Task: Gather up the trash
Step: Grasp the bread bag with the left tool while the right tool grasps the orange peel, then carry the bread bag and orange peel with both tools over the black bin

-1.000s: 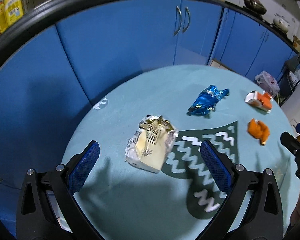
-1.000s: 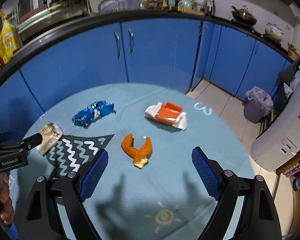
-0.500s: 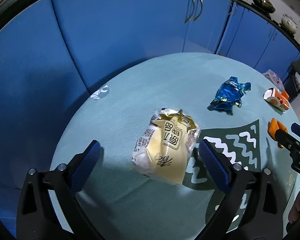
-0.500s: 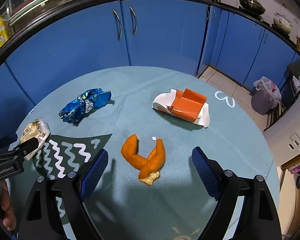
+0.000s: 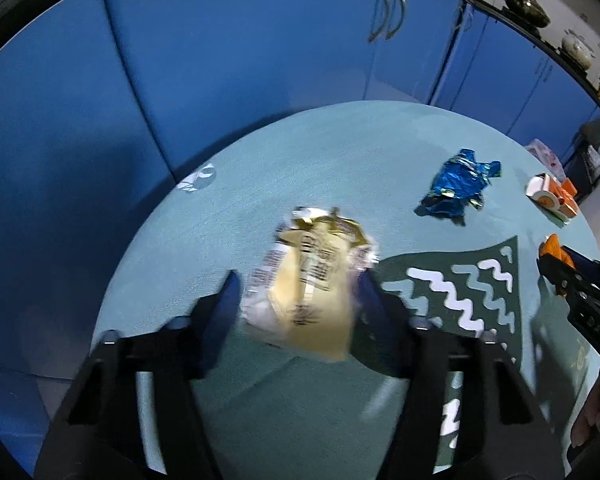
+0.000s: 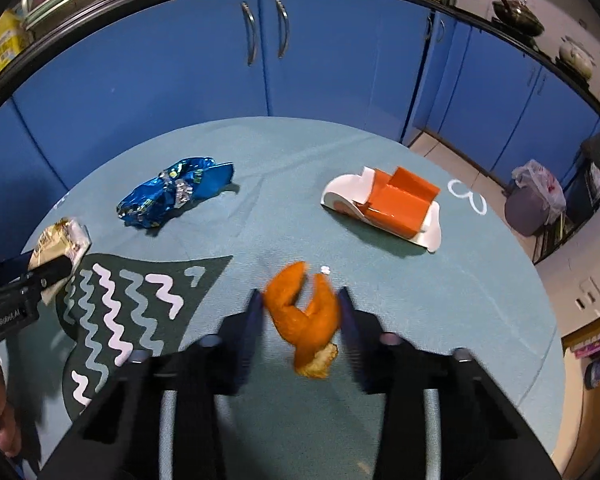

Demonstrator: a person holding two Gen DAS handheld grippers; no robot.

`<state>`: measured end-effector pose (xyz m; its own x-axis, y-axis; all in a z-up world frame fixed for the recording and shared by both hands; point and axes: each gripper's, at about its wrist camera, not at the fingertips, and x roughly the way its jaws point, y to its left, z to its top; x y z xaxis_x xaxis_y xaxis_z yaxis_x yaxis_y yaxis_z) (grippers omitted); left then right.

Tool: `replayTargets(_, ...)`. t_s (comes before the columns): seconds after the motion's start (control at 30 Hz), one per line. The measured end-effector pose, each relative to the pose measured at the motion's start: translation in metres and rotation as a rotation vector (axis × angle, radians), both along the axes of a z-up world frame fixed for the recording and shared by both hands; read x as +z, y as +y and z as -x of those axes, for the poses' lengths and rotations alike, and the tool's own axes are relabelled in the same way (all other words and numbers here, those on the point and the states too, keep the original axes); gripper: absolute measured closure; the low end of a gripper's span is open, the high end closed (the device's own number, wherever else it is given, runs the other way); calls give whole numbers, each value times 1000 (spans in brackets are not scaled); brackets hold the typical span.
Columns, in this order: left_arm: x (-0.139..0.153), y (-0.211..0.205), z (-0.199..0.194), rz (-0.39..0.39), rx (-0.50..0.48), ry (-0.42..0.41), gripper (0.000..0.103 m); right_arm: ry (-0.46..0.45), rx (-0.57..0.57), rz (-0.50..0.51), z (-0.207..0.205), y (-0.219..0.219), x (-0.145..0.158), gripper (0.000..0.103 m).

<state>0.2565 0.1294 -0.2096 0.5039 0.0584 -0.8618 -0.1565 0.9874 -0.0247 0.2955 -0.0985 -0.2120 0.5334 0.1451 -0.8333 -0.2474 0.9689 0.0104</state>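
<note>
We are at the first pick-ups and nothing is collected yet. Our left gripper [image 5: 300,292] has just been closing its jaws, and the yellow snack wrapper [image 5: 312,280] sits between them with the pads at or on its sides — the blur hides whether they truly pinch it. Our right gripper [image 6: 300,312] has likewise just been closing around the orange peel [image 6: 304,312], pads at its flanks. Beyond the jaws, well apart, the blue foil wrapper [image 6: 172,196] and the orange-and-white carton [image 6: 384,208] lie untouched on the table [image 6: 440,300]; we see no bin.
</note>
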Motion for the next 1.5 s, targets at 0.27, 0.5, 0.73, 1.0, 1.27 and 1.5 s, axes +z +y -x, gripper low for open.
replayTargets(0.27, 5, 1, 2, 20, 3, 1, 64, 17, -5, -11, 7, -1, 7, 84)
replayTargets(0.5, 18, -1, 13, 25, -1, -15, 67, 4, -12, -18, 20, -9, 22, 84)
replayTargets(0.73, 36, -7, 29, 20, -8, -49, 67, -23, -24, -23, 34, -19, 41, 84)
replayTargets(1.0, 53, -20, 48, 9, -22, -76, 67, -61, -50, -34, 58, -39, 60, 84)
replayTargets(1.27, 67, -33, 67, -2, -34, -93, 67, -82, -65, -38, 82, -55, 72, 84)
replayTargets(1.5, 80, -52, 82, -18, -59, -111, 67, -118, -89, -51, 102, -75, 89, 84)
